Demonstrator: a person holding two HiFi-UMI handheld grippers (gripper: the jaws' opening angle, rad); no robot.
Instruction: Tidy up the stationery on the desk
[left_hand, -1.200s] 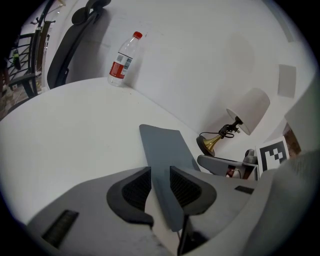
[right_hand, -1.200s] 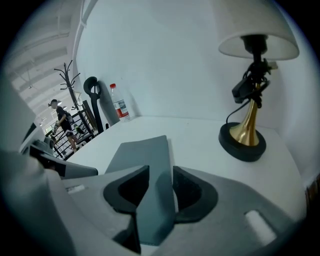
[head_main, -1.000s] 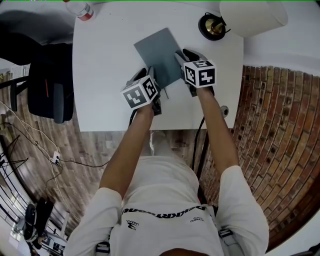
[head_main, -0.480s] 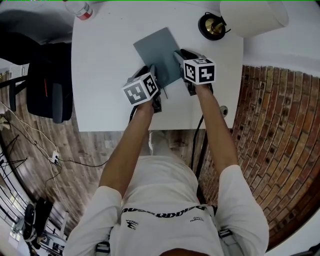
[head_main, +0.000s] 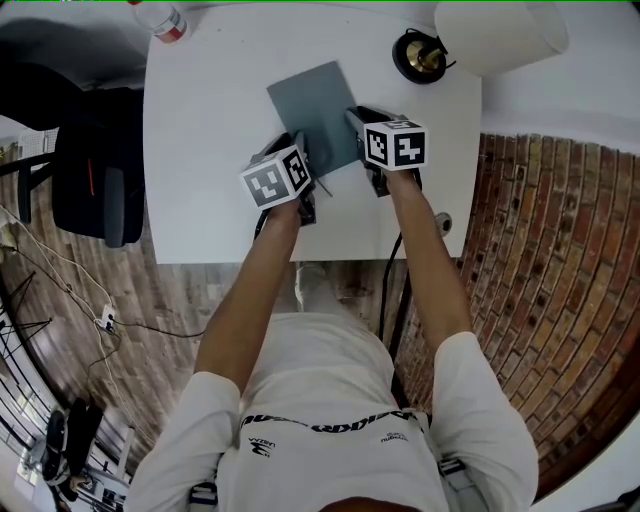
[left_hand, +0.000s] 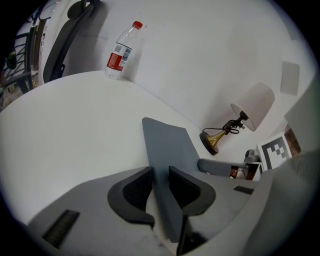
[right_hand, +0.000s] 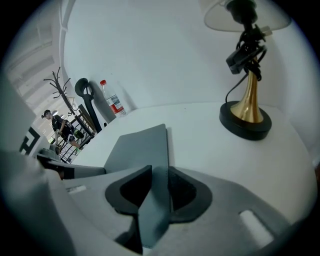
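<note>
Jaws have just been closing: left tool and right tool each pinch the near edge of the thin grey folder (likely light, stiffish, slick).

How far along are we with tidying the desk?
Done: nothing visibly put away. In hand: the grey folder, its near edge between the jaws of the left tool and right tool, which have just been closing on it; it looks flat on the white desk. Left: lift and stow it. No other stationery shows, only a desk lamp and water bottle.
</note>
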